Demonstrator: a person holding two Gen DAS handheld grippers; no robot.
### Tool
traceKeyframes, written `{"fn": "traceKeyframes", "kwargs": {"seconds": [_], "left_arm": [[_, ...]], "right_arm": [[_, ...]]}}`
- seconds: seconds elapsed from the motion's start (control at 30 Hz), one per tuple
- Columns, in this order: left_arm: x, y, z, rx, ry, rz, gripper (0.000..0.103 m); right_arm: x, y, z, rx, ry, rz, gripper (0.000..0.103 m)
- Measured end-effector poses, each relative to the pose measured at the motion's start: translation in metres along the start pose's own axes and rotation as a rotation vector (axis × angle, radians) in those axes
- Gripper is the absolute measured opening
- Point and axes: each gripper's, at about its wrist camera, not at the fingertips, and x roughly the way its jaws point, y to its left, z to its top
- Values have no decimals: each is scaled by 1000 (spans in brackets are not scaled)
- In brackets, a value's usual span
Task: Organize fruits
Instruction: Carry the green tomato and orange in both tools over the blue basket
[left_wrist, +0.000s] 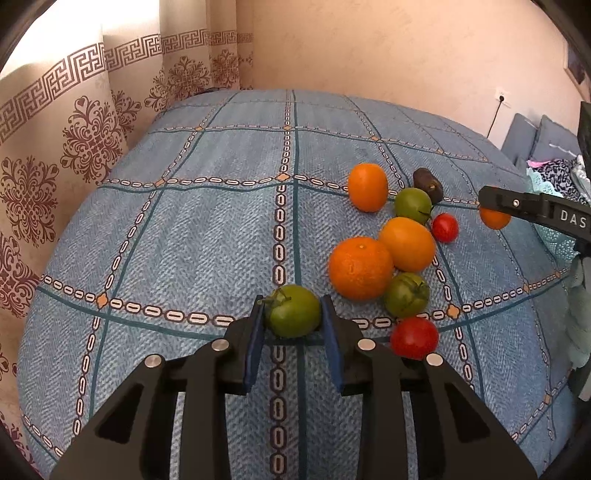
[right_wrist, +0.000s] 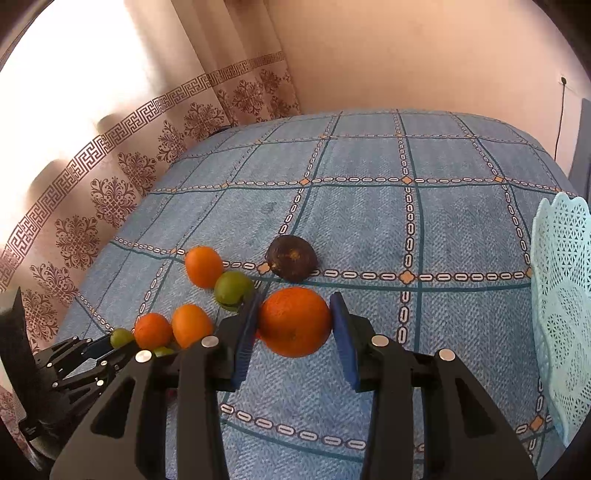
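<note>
My left gripper (left_wrist: 293, 314) is shut on a green tomato (left_wrist: 291, 310), low over the blue checked cloth (left_wrist: 184, 240). To its right lies a cluster: three oranges (left_wrist: 360, 267), two more green tomatoes (left_wrist: 406, 295), two red tomatoes (left_wrist: 413, 338) and a dark fruit (left_wrist: 427, 184). My right gripper (right_wrist: 295, 314) is shut on an orange (right_wrist: 293, 321), with both blue pads against its sides. The right gripper's finger (left_wrist: 517, 203) and that orange (left_wrist: 494, 218) show at the right edge of the left wrist view. The left gripper (right_wrist: 110, 343) with its green tomato (right_wrist: 122, 336) appears at the lower left of the right wrist view.
A pale blue lace-pattern basket (right_wrist: 561, 295) stands at the right edge of the cloth. Patterned curtains (left_wrist: 74, 147) hang along the left side, and a plain wall (left_wrist: 406, 55) runs behind. Cushions and clothing (left_wrist: 546, 155) lie beyond the far right corner.
</note>
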Motion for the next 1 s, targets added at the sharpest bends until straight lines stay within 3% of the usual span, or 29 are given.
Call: {"fn": "traceKeyframes", "kwargs": {"seconds": [0.6, 1.0], "left_arm": [[-61, -54, 22, 81, -132, -51, 30], [-73, -126, 48, 171, -176, -108, 30]], "right_arm": [[-70, -23, -8, 41, -120, 12, 40], [-128, -86, -20, 147, -219, -71, 40]]}}
